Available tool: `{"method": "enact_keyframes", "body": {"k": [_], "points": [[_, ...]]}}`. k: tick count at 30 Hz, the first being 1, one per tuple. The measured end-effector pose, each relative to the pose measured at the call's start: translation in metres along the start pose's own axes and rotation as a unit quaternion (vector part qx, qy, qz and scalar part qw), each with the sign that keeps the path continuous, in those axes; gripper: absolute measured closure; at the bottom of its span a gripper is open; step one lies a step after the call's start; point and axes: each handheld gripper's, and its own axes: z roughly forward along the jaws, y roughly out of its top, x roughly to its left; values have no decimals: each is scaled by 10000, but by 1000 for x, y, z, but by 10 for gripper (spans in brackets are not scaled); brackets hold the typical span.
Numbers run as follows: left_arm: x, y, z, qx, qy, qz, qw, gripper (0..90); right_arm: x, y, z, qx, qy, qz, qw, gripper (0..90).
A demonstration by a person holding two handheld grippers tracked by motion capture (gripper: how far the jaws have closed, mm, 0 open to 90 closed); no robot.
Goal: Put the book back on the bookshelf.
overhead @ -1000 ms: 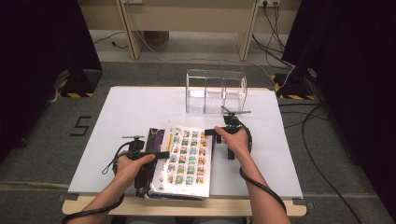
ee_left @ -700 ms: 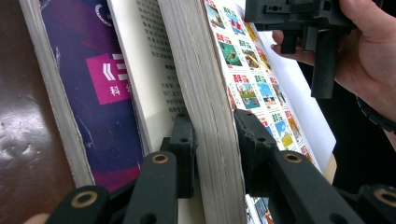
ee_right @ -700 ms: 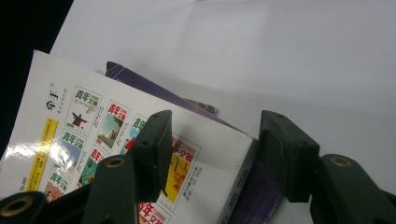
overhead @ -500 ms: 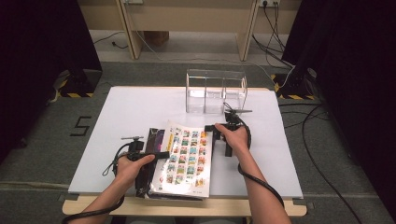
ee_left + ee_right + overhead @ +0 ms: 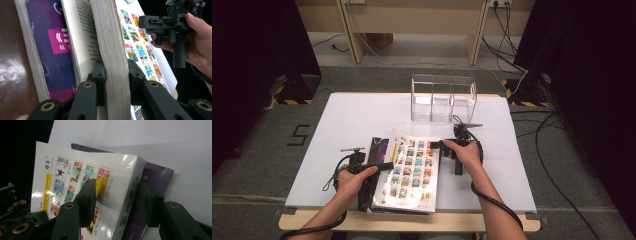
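A thick white book with rows of small coloured pictures on its cover lies tilted on a purple book near the table's front edge. My left gripper is at its left, page-edge side. Its jaws have just been closing and press on both sides of the page block, one jaw tucked under it above the purple book. My right gripper has the spine edge between its jaws, one pad on the cover, the other underneath. Those jaws have just eased open a little.
A clear three-compartment box stands at the back of the white table. A dark glossy book lies under the purple one. The other hand's gripper shows past the cover. Cables trail on the floor at the right.
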Motion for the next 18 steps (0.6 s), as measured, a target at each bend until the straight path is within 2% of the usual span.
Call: {"method": "enact_keyframes", "body": {"k": [5, 8, 9, 12, 13, 14, 16, 18], "points": [[0, 2, 0, 41, -2, 62, 10000, 720, 0, 1, 0, 71, 26, 33, 10000, 548], [1, 2, 0, 54, -19, 31, 10000, 715, 8, 2, -6, 26, -4, -143, 9999, 584], [1, 2, 0, 54, -18, 5, 10000, 711, 14, 2, -10, -20, -31, -295, 9996, 601], [1, 2, 0, 52, -2, 24, 10000, 707, 21, 3, -13, -18, -64, -383, 9992, 622], [0, 2, 0, 54, 10, 33, 10000, 703, 24, 4, -16, 27, 77, -339, 9994, 653], [0, 2, 0, 57, 23, 39, 10000, 703, 24, 4, -16, 27, 77, -339, 9994, 653], [0, 3, 0, 67, 26, 43, 10000, 701, 25, 4, -19, 25, 414, -322, 9986, 670], [-1, 4, 1, 93, 48, 66, 9999, 700, 26, 4, -18, 53, 364, -368, 9986, 662]]}}
